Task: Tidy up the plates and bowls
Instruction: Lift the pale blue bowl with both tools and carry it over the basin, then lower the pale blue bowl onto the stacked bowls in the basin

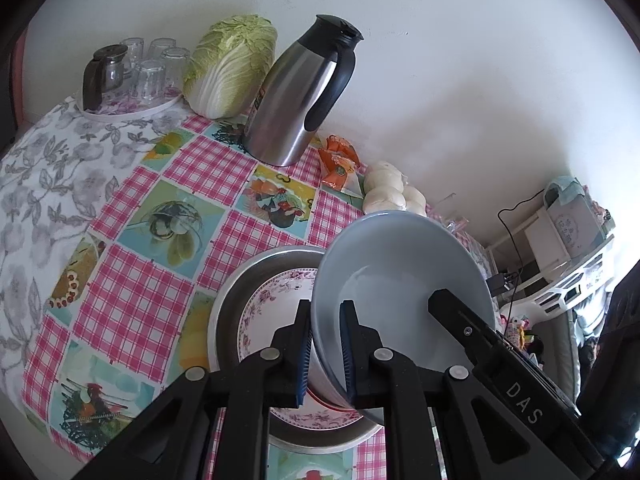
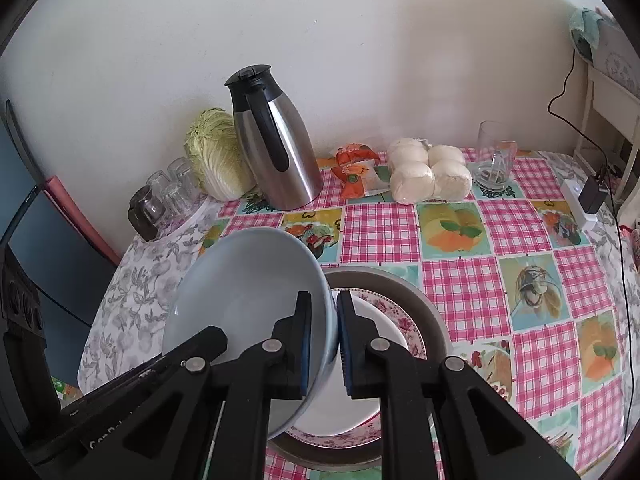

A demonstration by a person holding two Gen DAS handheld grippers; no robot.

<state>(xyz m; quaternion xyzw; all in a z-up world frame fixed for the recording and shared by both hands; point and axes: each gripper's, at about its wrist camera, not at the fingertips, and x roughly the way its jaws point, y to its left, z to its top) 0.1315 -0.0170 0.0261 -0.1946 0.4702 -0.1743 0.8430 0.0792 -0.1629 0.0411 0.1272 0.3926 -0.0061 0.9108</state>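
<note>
Both the left gripper (image 1: 325, 354) and the right gripper (image 2: 324, 344) are clamping opposite rim walls of the pale blue ceramic bowl (image 1: 400, 280), which is tilting directly above the floral-rimmed plate (image 1: 264, 312) in the round metal pan (image 1: 228, 312).

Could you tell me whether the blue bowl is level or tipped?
Tipped: the blue bowl is held by its rim, opening sideways above the floral plate.
</note>
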